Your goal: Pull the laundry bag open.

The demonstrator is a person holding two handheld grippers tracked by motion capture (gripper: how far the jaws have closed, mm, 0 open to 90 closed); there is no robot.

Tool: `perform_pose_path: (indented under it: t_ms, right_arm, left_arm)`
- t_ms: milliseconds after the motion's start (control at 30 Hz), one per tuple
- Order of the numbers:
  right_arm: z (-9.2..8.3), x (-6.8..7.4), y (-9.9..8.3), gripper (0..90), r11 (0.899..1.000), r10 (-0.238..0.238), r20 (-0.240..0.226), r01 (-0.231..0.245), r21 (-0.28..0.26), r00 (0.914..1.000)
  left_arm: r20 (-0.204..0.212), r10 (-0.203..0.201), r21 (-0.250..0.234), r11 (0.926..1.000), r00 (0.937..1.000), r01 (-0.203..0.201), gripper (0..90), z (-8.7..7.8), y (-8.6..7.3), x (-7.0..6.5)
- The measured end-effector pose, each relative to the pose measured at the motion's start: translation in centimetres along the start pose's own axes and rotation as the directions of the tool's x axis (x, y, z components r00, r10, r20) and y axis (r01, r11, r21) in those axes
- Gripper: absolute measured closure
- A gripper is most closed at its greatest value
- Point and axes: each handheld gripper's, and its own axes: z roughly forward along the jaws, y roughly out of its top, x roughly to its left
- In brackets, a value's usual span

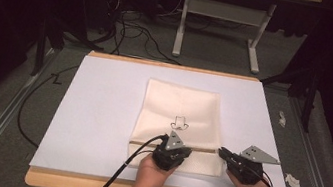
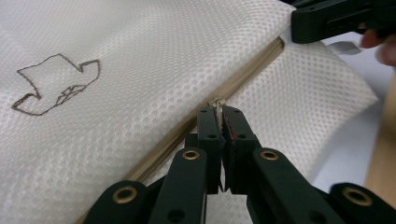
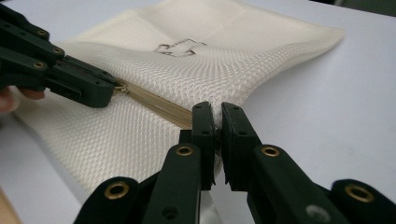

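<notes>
A cream honeycomb-mesh zippered pouch [image 1: 178, 120] lay flat mid-frame on the white tabletop [image 1: 95, 112], long axis running up-frame, its tan zipper [image 2: 243, 77] crosswise. The left tool [image 2: 220, 122] pinched the zipper pull; the right tool [image 3: 217, 122] clamped the pouch's edge.

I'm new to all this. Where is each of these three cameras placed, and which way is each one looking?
High view: above the person's side, facing forward and down on the table; forearms and both hands show.
Left gripper view: rides the left gripper, looking along its jaws, shut on the zipper pull.
Right gripper view: rides the right gripper, its jaws pinching the mesh bag at its edge.
Shared: all show the bag and its zipper; each gripper view catches the other gripper.
</notes>
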Motion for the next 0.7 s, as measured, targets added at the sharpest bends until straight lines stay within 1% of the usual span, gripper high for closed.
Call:
perform_pose_path:
  t_ms: [33,100,133,167,200,233,267,300,333,367,400,433,467,500,533,567,600,633,667,700]
  right_arm:
    - [0.0,0.0,0.0,86.0,1.0,0.01,0.016,-0.01,0.0,0.9998]
    - [-0.3,-0.5,0.0,86.0,1.0,0.024,0.037,-0.023,-0.011,0.999]
    - [-0.4,-0.8,-0.1,86.0,0.999,0.042,0.041,-0.041,-0.01,0.9983]
    - [-0.5,-1.1,-0.2,86.0,0.999,0.047,0.048,-0.046,-0.018,0.9977]
    - [-0.8,-1.7,-0.4,86.0,0.998,0.062,0.06,-0.061,-0.019,0.9962]
    - [-1.0,-2.0,-0.5,86.0,0.998,0.067,0.065,-0.066,-0.02,0.9956]
    - [-1.2,-2.4,-0.6,86.0,0.996,0.085,0.077,-0.083,-0.021,0.9934]
    - [-1.3,-2.7,-0.7,86.0,0.995,0.094,0.087,-0.093,-0.022,0.9917]
    - [-1.4,-3.0,-0.7,86.0,0.995,0.101,0.095,-0.099,-0.026,0.9904]
    - [-1.5,-3.3,-0.8,86.0,0.994,0.106,0.099,-0.103,-0.029,0.9894]
    - [-1.6,-3.8,-0.9,85.8,0.991,0.128,0.084,-0.126,-0.033,0.9882]
    - [-1.5,-3.9,-1.0,85.7,0.991,0.132,0.057,-0.131,-0.027,0.9896]
    - [-1.2,-3.3,-1.0,85.7,0.994,0.112,0.066,-0.112,-0.01,0.9915]
    - [-0.9,-2.9,-0.9,85.6,0.997,0.077,0.083,-0.078,0.002,0.9936]
    - [-0.7,-2.7,-0.9,85.4,0.998,0.063,0.092,-0.064,0.01,0.9938]
    - [-0.6,-2.6,-0.8,85.0,0.998,0.057,0.093,-0.059,0.021,0.994]
    - [-0.5,-2.8,-0.9,83.4,0.997,0.067,0.082,-0.069,0.027,0.9944]
    - [-0.4,-3.0,-1.1,81.2,0.996,0.081,0.064,-0.083,0.028,0.9947]
    - [-0.4,-3.3,-1.3,77.0,0.996,0.083,0.053,-0.085,0.033,0.9952]
    - [-0.5,-3.6,-1.5,70.8,0.995,0.093,0.05,-0.095,0.032,0.9943]
  left_arm:
    - [-0.018,-0.022,0.004,0.9997,0.9996,0.022,87.7,-0.7,-0.4,0.9]
    - [-0.044,-0.071,0.011,0.9974,0.9965,0.071,87.7,-1.8,-1.1,2.4]
    - [-0.056,-0.091,0.013,0.9957,0.9943,0.092,87.7,-2.3,-1.5,3.1]
    - [-0.078,-0.114,0.027,0.9928,0.9904,0.117,87.8,-3.5,-2.2,4.4]
    - [-0.092,-0.125,0.029,0.9913,0.9879,0.128,87.7,-4.1,-2.5,5.0]
    - [-0.107,-0.14,0.036,0.9889,0.9844,0.144,87.7,-5.2,-3.1,5.9]
    - [-0.123,-0.152,0.049,0.9862,0.9808,0.158,87.7,-6.1,-3.5,6.6]
    - [-0.141,-0.156,0.057,0.9846,0.9776,0.165,87.7,-6.8,-3.9,7.1]
    - [-0.154,-0.154,0.066,0.9839,0.976,0.166,87.7,-7.5,-4.3,7.6]
    - [-0.141,-0.164,0.062,0.9827,0.9763,0.174,87.7,-8.5,-5.0,8.4]
    - [-0.113,-0.17,0.063,0.9821,0.979,0.177,87.7,-9.1,-5.5,8.7]
    - [-0.126,-0.136,0.079,0.986,0.9827,0.147,87.6,-9.3,-6.0,8.5]
    - [-0.143,-0.117,0.087,0.9876,0.9829,0.13,87.6,-9.3,-6.3,8.2]
    - [-0.142,-0.109,0.102,0.9871,0.9839,0.124,87.5,-9.2,-6.4,8.2]
    - [-0.136,-0.104,0.111,0.9865,0.9852,0.12,87.4,-9.1,-6.4,8.2]
    - [-0.128,-0.114,0.107,0.9859,0.9851,0.128,87.0,-9.2,-6.3,8.4]
    - [-0.137,-0.129,0.087,0.9861,0.9821,0.142,85.0,-9.4,-6.3,8.6]
    - [-0.143,-0.139,0.065,0.9867,0.9799,0.149,79.9,-9.6,-6.3,8.9]
    - [-0.146,-0.147,0.043,0.987,0.9783,0.155,70.2,-9.9,-6.3,9.1]
    - [-0.15,-0.158,0.018,0.9866,0.9761,0.162,61.6,-10.2,-6.3,9.4]
